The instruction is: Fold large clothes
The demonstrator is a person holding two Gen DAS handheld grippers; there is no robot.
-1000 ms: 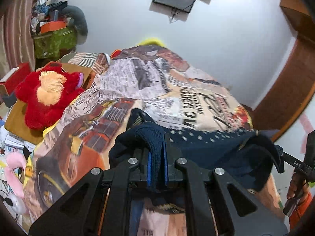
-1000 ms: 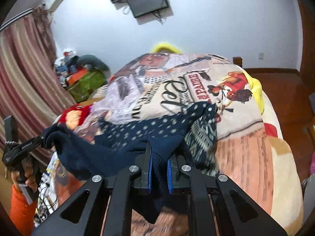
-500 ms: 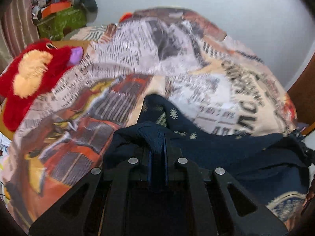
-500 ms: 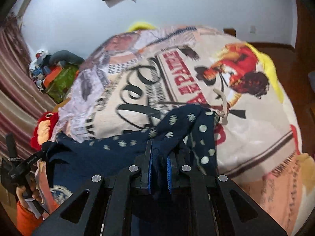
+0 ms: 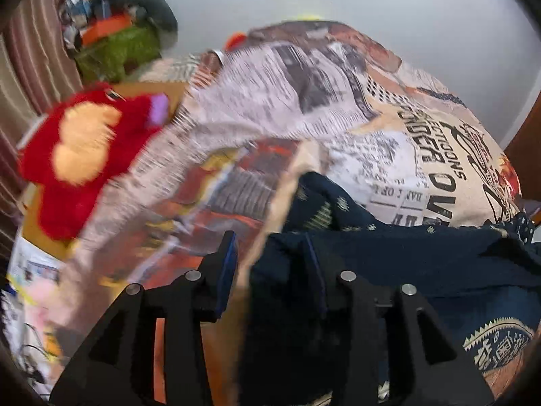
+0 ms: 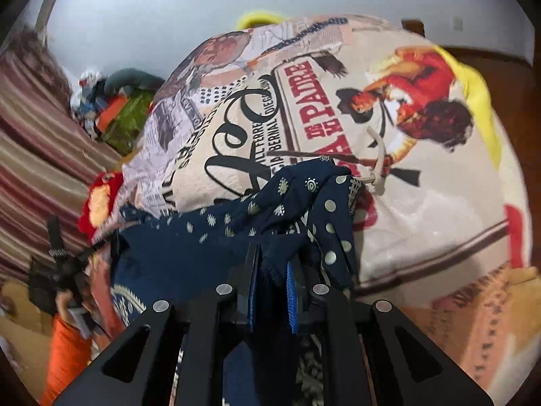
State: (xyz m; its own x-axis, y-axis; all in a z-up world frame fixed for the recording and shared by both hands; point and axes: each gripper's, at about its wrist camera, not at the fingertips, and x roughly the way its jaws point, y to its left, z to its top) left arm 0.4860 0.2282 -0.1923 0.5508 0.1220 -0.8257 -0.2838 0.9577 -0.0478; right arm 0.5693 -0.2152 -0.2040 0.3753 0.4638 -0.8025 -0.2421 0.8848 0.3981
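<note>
Left tool (image 5: 270, 253) has just been opening: jaws stand apart, pads off the cloth, with the navy garment's (image 5: 389, 257) edge still draped against the right-hand finger and slack between the two. Right tool (image 6: 272, 291) is clamped tight on a bunched fold of the same garment (image 6: 189, 250), blue pads pressing it from both sides. The navy garment, dotted with small pale motifs and a cream patterned border at the near side, lies spread across the near part of the bed, on top of the printed blanket (image 5: 338, 108) with newspaper and poster graphics. A spotted section of it bunches up just beyond the right tool. In the right wrist view the left tool (image 6: 67, 264) shows at the left edge of the bed, held by a hand above an orange sleeve (image 6: 64, 358). Red plush toy (image 5: 81, 149) sits at the left side of the bed, touching the blanket edge. Far left against the wall, a green box (image 5: 118, 50) piled with clutter, beside a striped curtain (image 6: 37, 155). Left wrist view is motion-blurred on its left side.
</note>
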